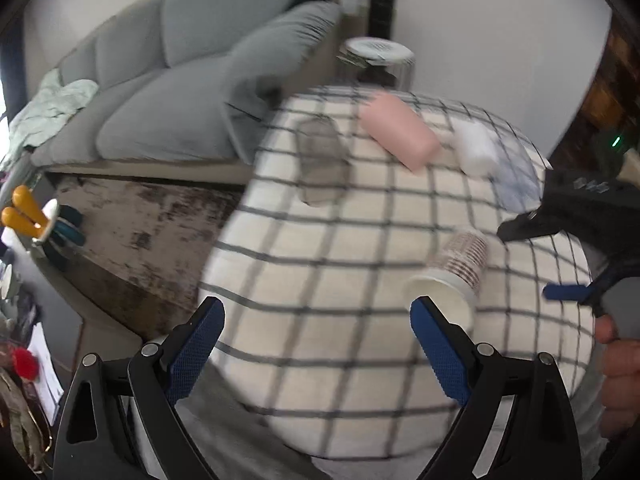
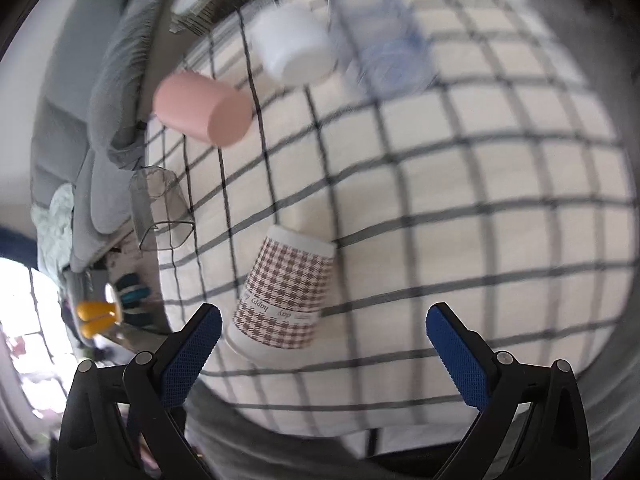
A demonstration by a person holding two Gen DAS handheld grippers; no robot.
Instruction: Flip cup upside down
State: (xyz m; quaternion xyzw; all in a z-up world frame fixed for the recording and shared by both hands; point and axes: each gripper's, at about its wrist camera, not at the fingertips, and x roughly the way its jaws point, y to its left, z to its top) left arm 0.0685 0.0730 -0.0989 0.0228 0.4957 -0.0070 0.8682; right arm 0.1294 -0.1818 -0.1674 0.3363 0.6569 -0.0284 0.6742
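Note:
A houndstooth paper cup [image 2: 286,294] lies on the checked tablecloth [image 2: 460,208], just ahead of my right gripper's left finger; the left wrist view shows it tilted, white mouth toward the camera [image 1: 452,280]. My right gripper [image 2: 324,326] is open and empty, the cup near its left pad. My left gripper [image 1: 316,320] is open and empty above the near table edge, the cup just beyond its right finger. The right gripper [image 1: 560,280] also shows at the right of the left wrist view.
A pink cup [image 2: 204,110], a white cup [image 2: 294,44], a clear patterned glass [image 2: 384,40] and a clear angular glass [image 2: 160,208] stand on the table [image 1: 320,240]. A grey sofa [image 1: 160,80] lies behind it. A small stand [image 1: 380,56] is at the back.

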